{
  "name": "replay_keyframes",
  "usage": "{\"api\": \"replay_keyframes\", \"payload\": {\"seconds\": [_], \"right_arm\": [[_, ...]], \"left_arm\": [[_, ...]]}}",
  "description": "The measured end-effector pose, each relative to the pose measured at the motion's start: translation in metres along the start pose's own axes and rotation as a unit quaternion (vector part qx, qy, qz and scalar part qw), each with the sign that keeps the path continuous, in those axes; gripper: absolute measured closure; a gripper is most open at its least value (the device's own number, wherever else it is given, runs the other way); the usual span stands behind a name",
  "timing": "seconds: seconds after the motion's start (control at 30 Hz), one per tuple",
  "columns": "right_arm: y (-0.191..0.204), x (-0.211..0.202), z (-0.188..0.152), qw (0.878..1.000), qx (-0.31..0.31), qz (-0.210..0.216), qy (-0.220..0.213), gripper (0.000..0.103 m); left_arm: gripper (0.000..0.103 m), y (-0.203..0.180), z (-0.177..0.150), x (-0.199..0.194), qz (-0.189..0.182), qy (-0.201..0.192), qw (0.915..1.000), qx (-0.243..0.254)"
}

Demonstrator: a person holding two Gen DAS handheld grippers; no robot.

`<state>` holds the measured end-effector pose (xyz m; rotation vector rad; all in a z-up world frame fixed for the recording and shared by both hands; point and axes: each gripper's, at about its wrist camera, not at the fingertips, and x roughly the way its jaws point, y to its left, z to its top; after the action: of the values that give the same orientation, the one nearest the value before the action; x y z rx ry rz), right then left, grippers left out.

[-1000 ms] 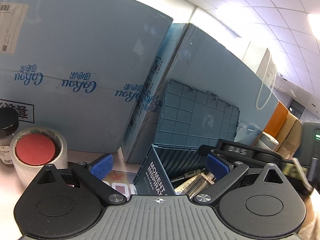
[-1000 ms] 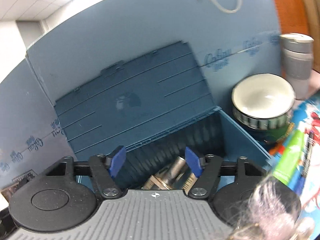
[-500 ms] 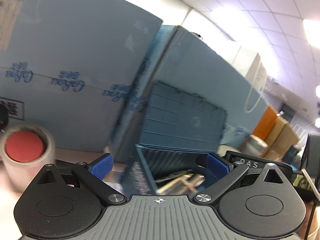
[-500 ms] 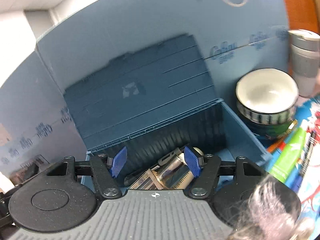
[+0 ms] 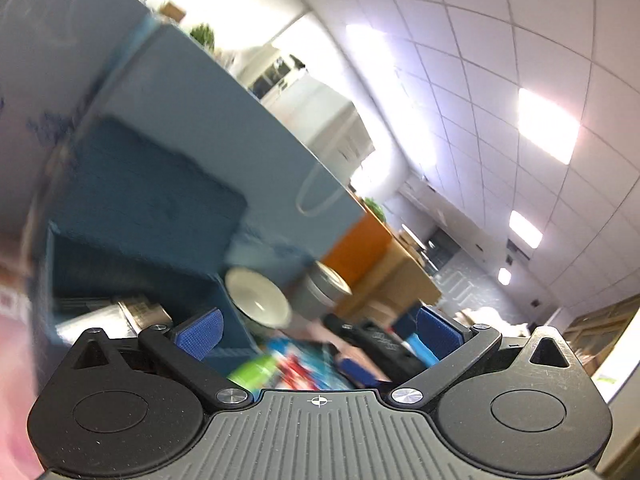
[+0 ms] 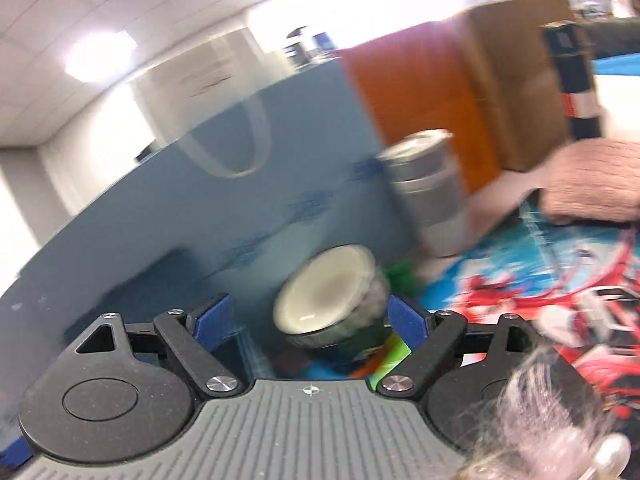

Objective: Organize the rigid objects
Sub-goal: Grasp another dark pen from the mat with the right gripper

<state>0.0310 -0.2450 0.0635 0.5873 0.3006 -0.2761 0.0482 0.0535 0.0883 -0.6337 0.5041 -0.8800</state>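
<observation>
The bowl [image 6: 326,304] in front of the right gripper [image 6: 308,316] is cream-white inside, and its outer wall seems dark green, but the blur makes this uncertain. The canister [image 6: 430,196] beyond it is plain grey with a silver lid. The mat [image 6: 540,280] to the right of the tool carries a turquoise, red and white print. The crate [image 5: 132,240] ahead of the left gripper [image 5: 318,332] is dark blue. Both grippers have blue pads on black arms.
</observation>
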Motion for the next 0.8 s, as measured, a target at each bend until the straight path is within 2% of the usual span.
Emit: {"api": "replay_keyframes", "payload": {"seconds": [0.1,0.23,0.37,0.43,0.6,0.8], "right_arm": [[-0.025,0.006,-0.002,0.999,0.013,-0.037,0.008,0.019],[-0.048,0.024,-0.008,0.996,0.014,-0.079,0.037,0.018],[-0.064,0.03,-0.012,0.993,0.005,-0.109,0.051,0.018],[-0.066,0.03,-0.015,0.99,-0.007,-0.127,0.058,0.018],[-0.077,0.04,-0.019,0.984,-0.03,-0.164,0.068,0.018],[-0.081,0.04,-0.021,0.982,-0.028,-0.17,0.073,0.018]], "left_arm": [[0.0,-0.014,-0.009,-0.004,0.017,0.0,0.9996,-0.023],[0.0,-0.018,-0.014,-0.01,0.06,0.007,0.995,-0.079],[0.0,-0.019,-0.017,-0.015,0.055,0.044,0.9904,-0.119],[0.0,-0.026,-0.019,-0.02,0.037,0.042,0.9927,-0.107],[0.0,-0.043,-0.022,-0.028,0.022,0.02,0.9973,-0.067],[0.0,-0.048,-0.024,-0.034,0.009,0.009,0.9979,-0.063]]}}
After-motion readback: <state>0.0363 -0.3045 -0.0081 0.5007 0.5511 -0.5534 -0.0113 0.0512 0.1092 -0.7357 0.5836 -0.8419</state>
